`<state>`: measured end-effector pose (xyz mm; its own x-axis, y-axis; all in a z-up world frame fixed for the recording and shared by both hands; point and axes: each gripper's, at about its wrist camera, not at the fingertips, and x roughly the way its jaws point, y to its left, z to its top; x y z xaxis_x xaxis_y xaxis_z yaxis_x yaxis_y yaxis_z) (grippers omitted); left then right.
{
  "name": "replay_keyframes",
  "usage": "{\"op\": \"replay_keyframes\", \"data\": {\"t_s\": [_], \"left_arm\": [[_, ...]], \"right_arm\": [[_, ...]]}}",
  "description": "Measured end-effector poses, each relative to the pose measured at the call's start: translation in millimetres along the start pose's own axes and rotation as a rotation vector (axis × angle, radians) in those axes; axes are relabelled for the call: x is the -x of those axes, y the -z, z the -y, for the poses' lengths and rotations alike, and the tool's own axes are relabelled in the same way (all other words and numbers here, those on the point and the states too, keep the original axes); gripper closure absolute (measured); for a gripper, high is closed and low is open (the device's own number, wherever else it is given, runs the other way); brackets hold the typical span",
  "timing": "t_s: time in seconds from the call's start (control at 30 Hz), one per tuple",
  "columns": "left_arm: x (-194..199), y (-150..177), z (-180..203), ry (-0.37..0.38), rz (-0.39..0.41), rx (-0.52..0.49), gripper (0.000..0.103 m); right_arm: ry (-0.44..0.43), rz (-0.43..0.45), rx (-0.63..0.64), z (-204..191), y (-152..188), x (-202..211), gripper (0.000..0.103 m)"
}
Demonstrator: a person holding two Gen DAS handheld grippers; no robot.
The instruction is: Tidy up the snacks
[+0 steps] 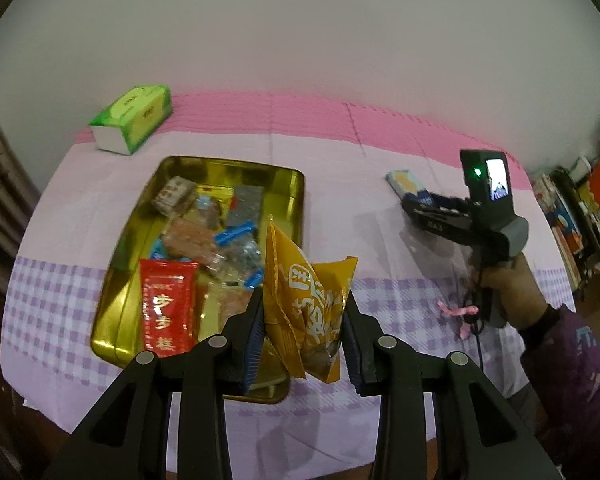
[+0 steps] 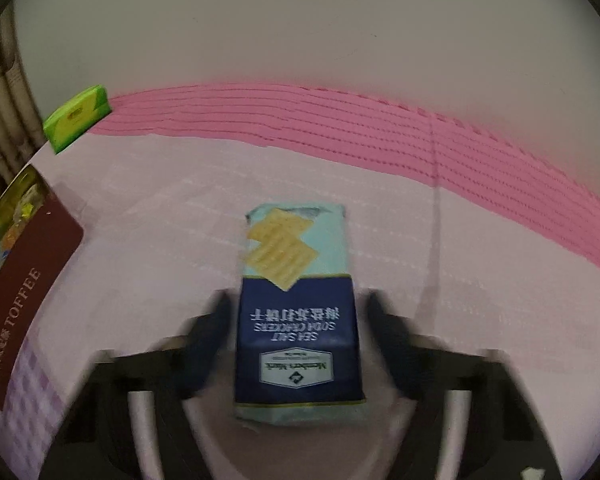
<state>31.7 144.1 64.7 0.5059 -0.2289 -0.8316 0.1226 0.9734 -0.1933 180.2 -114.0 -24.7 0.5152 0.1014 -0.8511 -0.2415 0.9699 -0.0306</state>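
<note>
My left gripper (image 1: 305, 300) is shut on a yellow snack bag (image 1: 300, 276), which hangs upright over the near right corner of a gold tin (image 1: 112, 312). The tin holds several wrapped snacks and a red packet (image 1: 166, 304). To the right, a hand (image 1: 508, 280) holds my right gripper (image 1: 418, 204) over a blue soda cracker packet (image 1: 404, 180) lying on the cloth. In the right wrist view that packet (image 2: 296, 320) lies lengthwise between the blurred fingers of the right gripper (image 2: 299, 300). They stand close beside its long sides, and a thin strip of cloth shows on the right.
A green tissue pack (image 1: 134, 118) sits at the table's far left by the wall. The tin's brown side marked TOFFEE (image 2: 28, 280) is at the left edge of the right wrist view. A pink ribbon scrap (image 1: 460, 312) lies near the hand. Cluttered shelves (image 1: 580, 208) stand beyond the table's right edge.
</note>
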Motion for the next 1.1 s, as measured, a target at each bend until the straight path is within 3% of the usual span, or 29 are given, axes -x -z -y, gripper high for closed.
{"op": "replay_keyframes", "data": {"t_s": [0.1,0.23,0.37,0.53,0.9,1.1], "left_arm": [[2.2,-1.6,-10.0,-0.013,0.004,0.027,0.067],[9.7,-4.4,-28.0,-0.037,0.037,0.058,0.067],[12.2,-5.4,-41.4,-0.061,0.059,0.067,0.067],[2.5,-1.1,-56.6,-0.066,0.039,0.083,0.067],[-37.7,7.4,-67.4,-0.046,-0.062,0.077,0.066],[-45.0,7.5,-70.9,-0.052,-0.068,0.068,0.066]], "right_arm": [[-0.033,-0.003,0.001,2.4,13.5,11.6,0.057],[-0.055,0.049,-0.089,9.5,50.4,42.0,0.057],[-0.018,0.094,-0.194,26.2,86.6,71.8,0.057],[0.032,0.087,-0.262,41.8,110.5,78.1,0.057],[0.102,0.081,-0.222,34.9,112.1,76.9,0.056],[0.107,0.079,-0.218,32.8,109.7,75.7,0.055]]}}
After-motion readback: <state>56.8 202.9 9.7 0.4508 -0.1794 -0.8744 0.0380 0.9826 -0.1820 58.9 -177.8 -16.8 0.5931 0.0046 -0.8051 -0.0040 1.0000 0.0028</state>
